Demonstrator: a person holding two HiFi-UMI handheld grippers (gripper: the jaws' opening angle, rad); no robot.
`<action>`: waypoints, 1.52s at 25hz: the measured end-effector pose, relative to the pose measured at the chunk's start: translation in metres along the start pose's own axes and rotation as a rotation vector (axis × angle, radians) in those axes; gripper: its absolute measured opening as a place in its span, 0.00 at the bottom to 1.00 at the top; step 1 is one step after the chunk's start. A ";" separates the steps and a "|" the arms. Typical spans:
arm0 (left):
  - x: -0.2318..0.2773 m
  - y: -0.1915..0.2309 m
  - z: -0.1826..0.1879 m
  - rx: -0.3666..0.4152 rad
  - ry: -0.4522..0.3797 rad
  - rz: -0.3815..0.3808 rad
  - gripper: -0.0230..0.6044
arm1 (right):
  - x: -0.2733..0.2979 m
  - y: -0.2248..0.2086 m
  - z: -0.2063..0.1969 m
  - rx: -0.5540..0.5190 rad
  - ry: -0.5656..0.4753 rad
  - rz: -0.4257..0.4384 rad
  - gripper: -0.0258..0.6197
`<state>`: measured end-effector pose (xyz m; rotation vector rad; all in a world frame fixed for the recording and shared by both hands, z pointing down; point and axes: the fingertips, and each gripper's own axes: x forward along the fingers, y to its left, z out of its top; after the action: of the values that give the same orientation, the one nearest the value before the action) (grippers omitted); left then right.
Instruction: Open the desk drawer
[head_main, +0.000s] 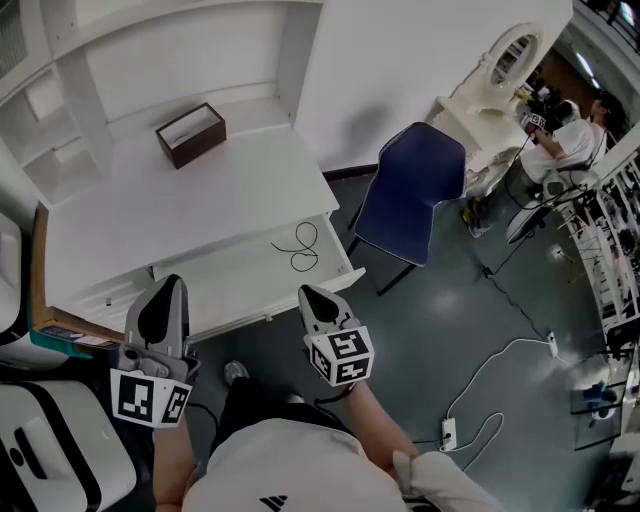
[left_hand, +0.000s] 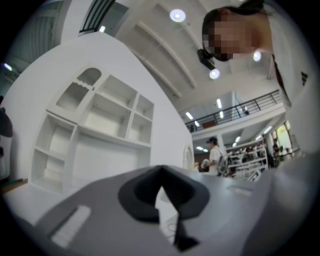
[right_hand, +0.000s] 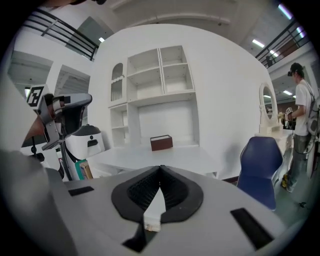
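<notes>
Your worktop (head_main: 200, 200) looks like smooth white painted board with a matt finish. The drawer (head_main: 230, 272) below it and the shelf unit (head_main: 150, 40) behind it have the same finish. The box (head_main: 190, 134) on top is dark brown and wood-like, with a dull sheen. The thin black cord (head_main: 305, 247) in the drawer looks rubbery. Your left gripper (head_main: 170, 285) and right gripper (head_main: 307, 293) have matt grey plastic shells. Their fingers (right_hand: 142, 191) carry black ribbed pads, rough and rubber-like. The chair (head_main: 408, 190) looks like smooth moulded blue plastic. The floor (head_main: 470, 320) is dark grey and polished, and gives back a soft glare.
</notes>
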<state>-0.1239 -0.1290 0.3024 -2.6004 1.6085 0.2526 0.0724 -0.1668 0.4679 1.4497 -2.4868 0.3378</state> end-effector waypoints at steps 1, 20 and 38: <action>0.001 -0.003 0.001 0.000 -0.003 -0.004 0.04 | -0.005 -0.001 0.009 -0.013 -0.020 -0.005 0.04; 0.001 -0.060 0.018 0.016 -0.044 -0.044 0.04 | -0.104 -0.007 0.122 -0.157 -0.331 -0.065 0.04; -0.004 -0.090 0.017 0.009 -0.042 -0.036 0.04 | -0.140 -0.018 0.128 -0.162 -0.378 -0.078 0.04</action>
<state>-0.0470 -0.0831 0.2838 -2.5966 1.5441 0.2947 0.1430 -0.1016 0.3036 1.6629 -2.6523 -0.1674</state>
